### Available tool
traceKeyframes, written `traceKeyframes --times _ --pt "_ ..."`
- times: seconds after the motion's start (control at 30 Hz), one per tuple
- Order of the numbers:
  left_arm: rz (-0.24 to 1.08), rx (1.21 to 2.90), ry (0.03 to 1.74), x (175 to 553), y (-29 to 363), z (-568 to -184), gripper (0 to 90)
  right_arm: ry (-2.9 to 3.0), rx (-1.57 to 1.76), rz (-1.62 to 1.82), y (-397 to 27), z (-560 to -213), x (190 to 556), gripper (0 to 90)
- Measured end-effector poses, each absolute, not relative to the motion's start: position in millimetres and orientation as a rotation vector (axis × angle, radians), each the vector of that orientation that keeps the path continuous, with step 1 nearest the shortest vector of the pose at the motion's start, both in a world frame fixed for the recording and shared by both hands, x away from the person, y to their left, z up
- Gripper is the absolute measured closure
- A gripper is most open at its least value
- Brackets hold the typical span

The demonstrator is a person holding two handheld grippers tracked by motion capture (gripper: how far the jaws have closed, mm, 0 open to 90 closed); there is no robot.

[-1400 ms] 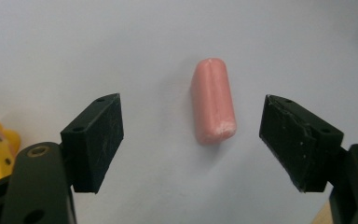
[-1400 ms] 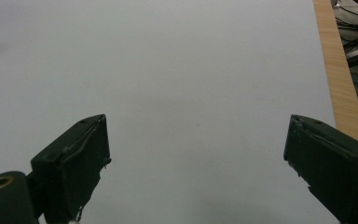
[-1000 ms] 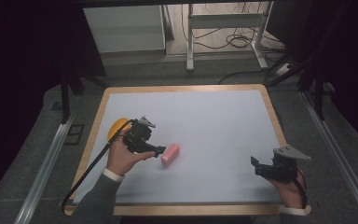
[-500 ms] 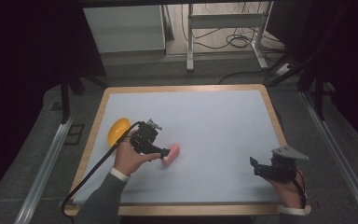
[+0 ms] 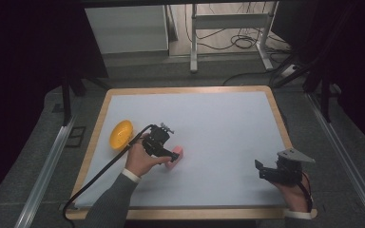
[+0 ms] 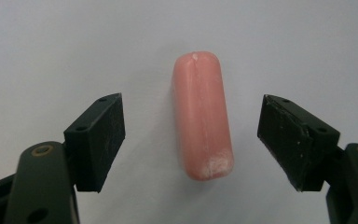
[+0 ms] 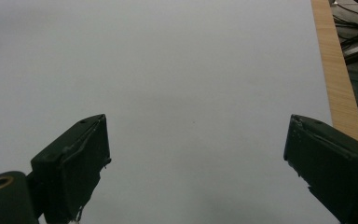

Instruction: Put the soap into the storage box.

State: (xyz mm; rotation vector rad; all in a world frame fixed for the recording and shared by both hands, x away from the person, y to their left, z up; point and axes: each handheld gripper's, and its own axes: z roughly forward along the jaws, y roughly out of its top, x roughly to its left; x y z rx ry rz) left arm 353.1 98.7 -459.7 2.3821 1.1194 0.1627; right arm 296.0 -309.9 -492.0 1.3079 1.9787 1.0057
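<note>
A pink sausage-shaped piece (image 6: 201, 116) lies flat on the pale grey table top (image 6: 51, 42). My left gripper (image 6: 192, 101) is open and hangs just over it, one jaw on each side, neither touching it. From above, the left gripper (image 5: 169, 154) covers most of the pink piece (image 5: 177, 154), left of the table's middle. A yellow bowl (image 5: 121, 133) sits near the left edge, just behind my left hand. My right gripper (image 5: 261, 172) rests open near the front right corner, with nothing but bare table between the jaws of the right gripper (image 7: 196, 120).
The table has a wooden rim (image 5: 185, 89), which also runs close by at the right as the wooden rim (image 7: 338, 74). A black cable (image 5: 100, 173) trails from the left gripper over the front left corner. Metal rails and a stand lie beyond the table.
My left gripper has moved a little to the right and forward and now hangs over the pink piece. The right gripper has stayed in place.
</note>
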Motion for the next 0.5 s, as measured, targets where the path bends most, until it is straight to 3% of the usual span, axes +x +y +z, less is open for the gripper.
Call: traceKeyframes --times 0.5 --pt "0.109 2.418 1.154 361.8 84.0 -482.4 24.3 1.989 1.308 0.993 -308.2 -493.7 297.2 6.6"
